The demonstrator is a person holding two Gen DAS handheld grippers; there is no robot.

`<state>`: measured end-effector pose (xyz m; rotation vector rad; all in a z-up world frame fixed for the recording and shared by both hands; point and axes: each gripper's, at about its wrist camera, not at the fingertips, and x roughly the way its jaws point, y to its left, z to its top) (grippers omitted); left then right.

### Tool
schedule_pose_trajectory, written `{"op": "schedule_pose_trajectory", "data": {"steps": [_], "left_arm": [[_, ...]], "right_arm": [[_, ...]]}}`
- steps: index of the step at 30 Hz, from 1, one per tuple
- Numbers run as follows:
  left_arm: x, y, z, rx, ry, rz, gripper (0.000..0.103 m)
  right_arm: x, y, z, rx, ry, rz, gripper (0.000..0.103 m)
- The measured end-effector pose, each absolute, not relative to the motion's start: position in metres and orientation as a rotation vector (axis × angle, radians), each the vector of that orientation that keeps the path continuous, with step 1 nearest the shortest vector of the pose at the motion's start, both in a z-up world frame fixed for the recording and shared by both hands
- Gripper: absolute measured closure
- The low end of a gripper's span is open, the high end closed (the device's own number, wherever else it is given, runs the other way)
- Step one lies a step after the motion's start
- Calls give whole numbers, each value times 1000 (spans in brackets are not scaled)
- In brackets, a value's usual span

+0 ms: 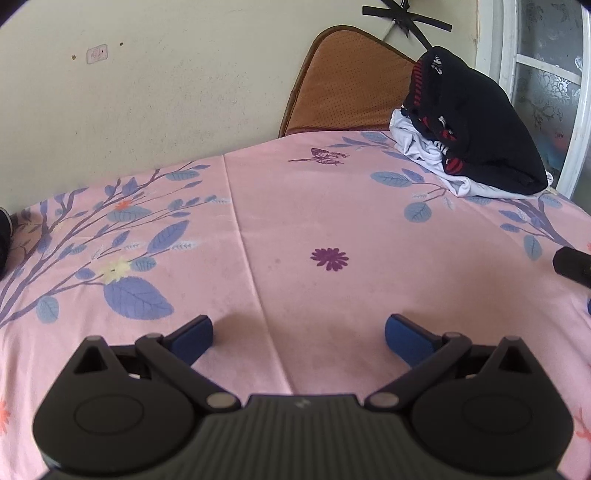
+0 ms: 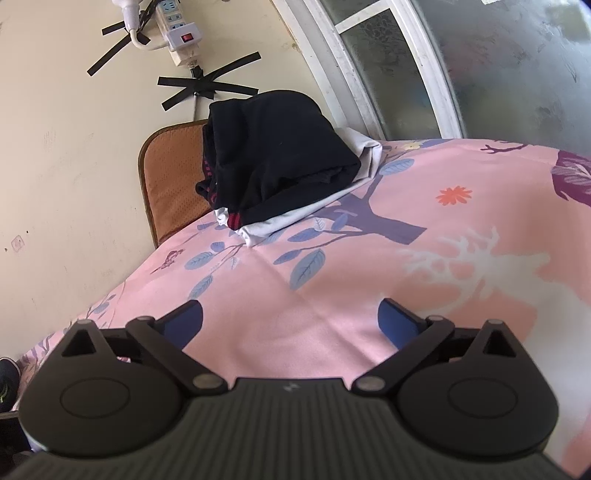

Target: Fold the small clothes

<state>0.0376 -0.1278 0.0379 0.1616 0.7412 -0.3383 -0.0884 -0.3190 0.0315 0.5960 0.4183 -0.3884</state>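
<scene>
A pile of small clothes lies at the far right corner of the table: a black garment with red trim [image 1: 480,125] on top of a white garment [image 1: 424,147]. The same black garment [image 2: 273,166] and white garment [image 2: 295,218] show in the right wrist view. My left gripper [image 1: 299,336] is open and empty, low over the pink floral tablecloth [image 1: 295,221], well short of the pile. My right gripper [image 2: 291,321] is open and empty above the tablecloth [image 2: 369,258], nearer the pile. Its tip [image 1: 572,266] shows at the right edge of the left wrist view.
A brown chair back [image 1: 343,81] stands behind the table against the wall. A power strip [image 2: 177,33] and black tape hang on the wall. A white window frame [image 2: 369,74] is at the right. A dark shoe [image 2: 7,380] is at the left edge.
</scene>
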Motion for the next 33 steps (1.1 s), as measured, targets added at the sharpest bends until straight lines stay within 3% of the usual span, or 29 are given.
{"op": "schedule_pose_trajectory", "data": {"steps": [33], "left_arm": [[27, -135, 34, 182, 692, -460, 0]], "right_arm": [[-87, -320, 31, 598, 422, -374, 0]]}}
